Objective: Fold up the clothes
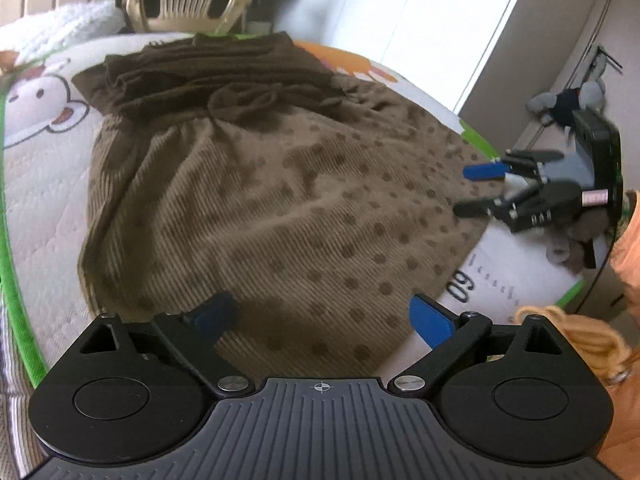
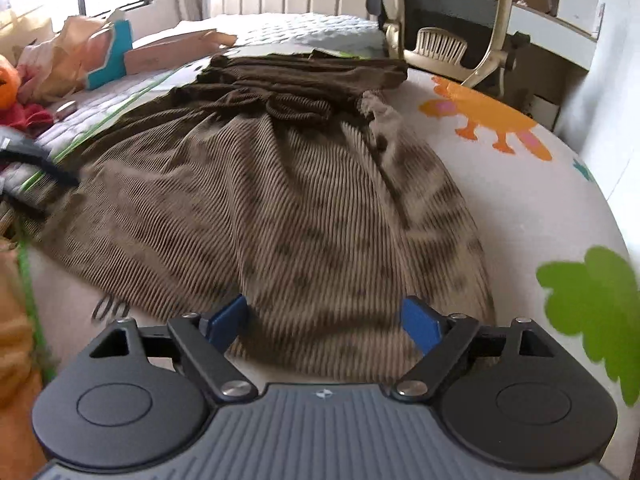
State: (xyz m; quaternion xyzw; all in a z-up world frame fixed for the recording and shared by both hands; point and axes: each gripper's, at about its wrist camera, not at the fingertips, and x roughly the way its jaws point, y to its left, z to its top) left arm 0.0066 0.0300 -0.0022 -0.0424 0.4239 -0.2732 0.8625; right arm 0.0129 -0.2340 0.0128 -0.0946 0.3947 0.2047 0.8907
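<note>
- My left gripper [image 1: 324, 316] hovers low over the near hem of the dress [image 1: 260, 200], fingers spread wide, nothing between them.
- My right gripper [image 2: 324, 320] sits at the same hem, also spread and empty; from the left wrist view it shows at the dress's right edge [image 1: 476, 190], fingers apart.
- The dress lies flat on the mat [image 2: 500, 184]: dotted tan skirt toward me, dark brown top at the far end.
- No containers that I can make out.
- Past the dress's far end: a chair [image 2: 448, 48] and a bed [image 2: 304, 28].
- Left of the dress, in the right wrist view: cardboard [image 2: 172, 50] and bags [image 2: 60, 60], well apart from it.
- An orange sleeve [image 1: 628, 240] shows beside the right gripper.
</note>
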